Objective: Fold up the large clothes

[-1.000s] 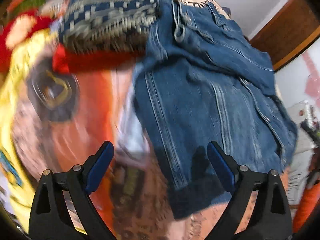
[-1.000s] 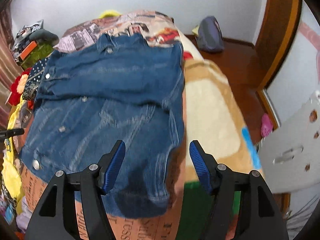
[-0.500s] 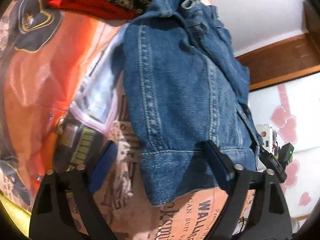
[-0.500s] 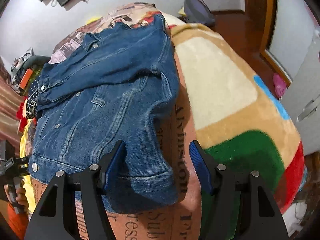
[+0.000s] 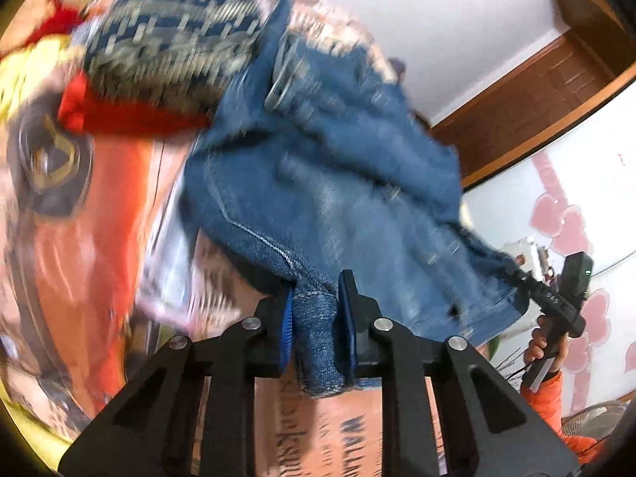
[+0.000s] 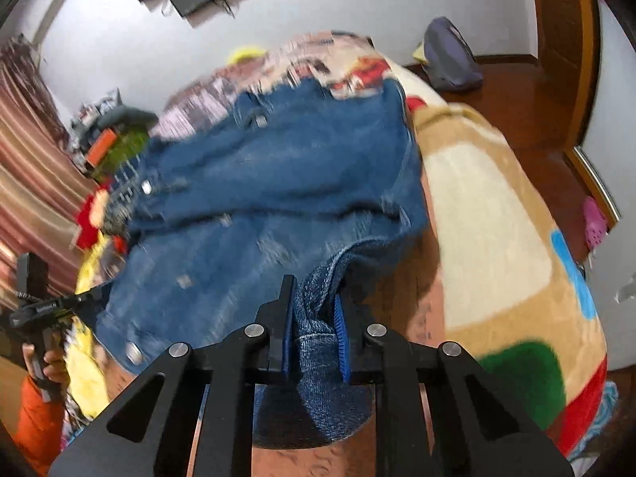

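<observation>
A blue denim jacket (image 5: pixel 338 183) lies spread on a bed with a printed bedspread (image 5: pixel 99 218). My left gripper (image 5: pixel 316 298) is closing its jaws on the jacket's near hem corner, and denim is bunched between the blue pads. In the right wrist view the same denim jacket (image 6: pixel 278 183) shows its metal buttons. There my right gripper (image 6: pixel 314 310) is closing on the opposite hem corner, with folded denim pinched between its pads. Both corners are lifted off the bed. Each view shows the other gripper at the jacket's far corner, held by a hand in an orange sleeve.
A patterned navy garment (image 5: pixel 171 43) over a red one (image 5: pixel 119 115) lies beyond the jacket on the left side. A tan, green and red blanket (image 6: pixel 497 214) covers the bed's right part. A purple bag (image 6: pixel 449 55) sits on the wooden floor by the wall.
Both grippers, open beside the hem before, have shut onto the jacket's near hem corners. The corners have come up off the bed, and the picture is blurred by motion.
</observation>
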`<state>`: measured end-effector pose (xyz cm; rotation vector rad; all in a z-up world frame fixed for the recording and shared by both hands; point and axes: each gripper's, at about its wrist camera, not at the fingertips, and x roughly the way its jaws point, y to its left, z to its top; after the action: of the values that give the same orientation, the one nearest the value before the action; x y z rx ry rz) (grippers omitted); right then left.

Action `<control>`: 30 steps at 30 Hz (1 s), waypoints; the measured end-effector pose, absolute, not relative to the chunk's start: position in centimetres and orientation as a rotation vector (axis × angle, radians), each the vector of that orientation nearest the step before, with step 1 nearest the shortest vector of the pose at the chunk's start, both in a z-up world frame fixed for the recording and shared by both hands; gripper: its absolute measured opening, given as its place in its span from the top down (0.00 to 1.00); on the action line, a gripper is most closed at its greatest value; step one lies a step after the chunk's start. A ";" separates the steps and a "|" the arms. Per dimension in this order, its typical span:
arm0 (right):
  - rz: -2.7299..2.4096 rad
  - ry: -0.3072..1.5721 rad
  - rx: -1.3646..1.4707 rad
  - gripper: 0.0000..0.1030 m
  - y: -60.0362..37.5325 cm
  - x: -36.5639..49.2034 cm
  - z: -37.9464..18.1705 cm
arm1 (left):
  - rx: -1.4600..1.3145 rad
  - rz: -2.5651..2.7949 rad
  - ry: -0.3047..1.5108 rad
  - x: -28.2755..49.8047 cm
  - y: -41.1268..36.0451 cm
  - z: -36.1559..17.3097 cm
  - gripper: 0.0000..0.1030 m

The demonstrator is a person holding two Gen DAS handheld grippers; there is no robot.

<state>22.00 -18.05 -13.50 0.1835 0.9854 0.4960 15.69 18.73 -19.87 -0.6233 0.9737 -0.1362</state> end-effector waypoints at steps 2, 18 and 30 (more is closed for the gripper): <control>0.511 0.958 0.210 0.85 -17.9 23.0 -12.4 | -0.618 -0.166 0.919 16.7 19.0 -17.5 0.81; 0.389 0.738 0.170 0.86 -14.1 38.1 -6.0 | -0.544 -0.031 0.731 34.0 24.1 -9.1 0.84; 0.173 0.997 0.082 0.98 -12.4 48.6 -17.9 | -0.480 0.192 0.957 44.2 26.6 -22.4 0.83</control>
<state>48.61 -12.42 -17.95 0.0824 0.9967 0.1731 44.18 26.62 -22.38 -0.4797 0.9574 0.1922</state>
